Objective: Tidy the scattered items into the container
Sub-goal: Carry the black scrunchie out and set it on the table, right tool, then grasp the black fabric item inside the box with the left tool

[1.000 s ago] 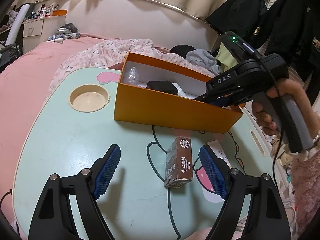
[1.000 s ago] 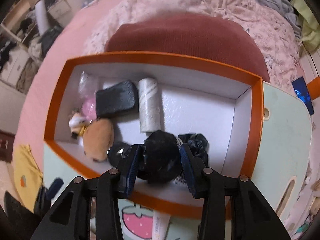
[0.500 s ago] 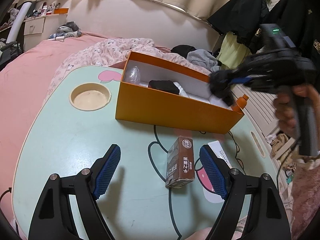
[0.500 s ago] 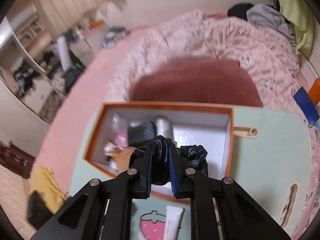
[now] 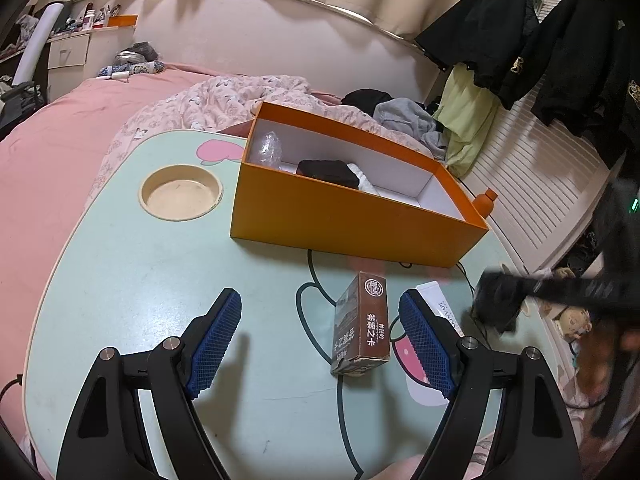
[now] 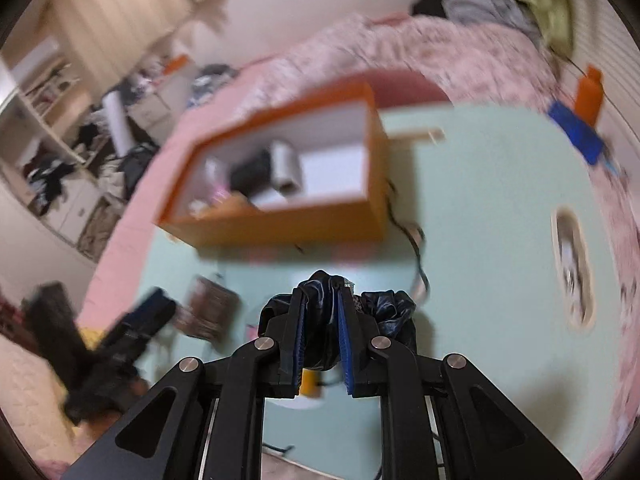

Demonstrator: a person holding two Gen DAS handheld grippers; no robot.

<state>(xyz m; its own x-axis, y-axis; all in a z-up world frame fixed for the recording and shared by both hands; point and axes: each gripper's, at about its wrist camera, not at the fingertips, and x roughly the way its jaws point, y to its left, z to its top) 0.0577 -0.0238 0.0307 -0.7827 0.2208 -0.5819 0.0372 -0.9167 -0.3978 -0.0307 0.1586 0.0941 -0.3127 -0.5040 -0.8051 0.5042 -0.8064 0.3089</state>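
Pulled back from over the orange box (image 6: pixel 280 184), the right gripper (image 6: pixel 322 336) now hangs above the pale green table (image 6: pixel 480 208), its pads pressed together on a crumpled black bundle (image 6: pixel 388 312) that a second ago sat inside the box. In the left view, bed (image 5: pixel 60 152) and hanging dark clothes (image 5: pixel 520 40) fill the upper frame; the box sits at centre with a black pouch (image 5: pixel 326 172) and a clear wrapped item (image 5: pixel 268 148) inside. Lower centre, the left gripper (image 5: pixel 320 336) is spread wide and empty, a brown carton (image 5: pixel 362 328) between its pads, a white tube (image 5: pixel 440 304) just right of it. Judging by the blur, the right hand is moving fast; the soft bundle could slip from the pinch or snag the black cable (image 6: pixel 412 248) on the table.
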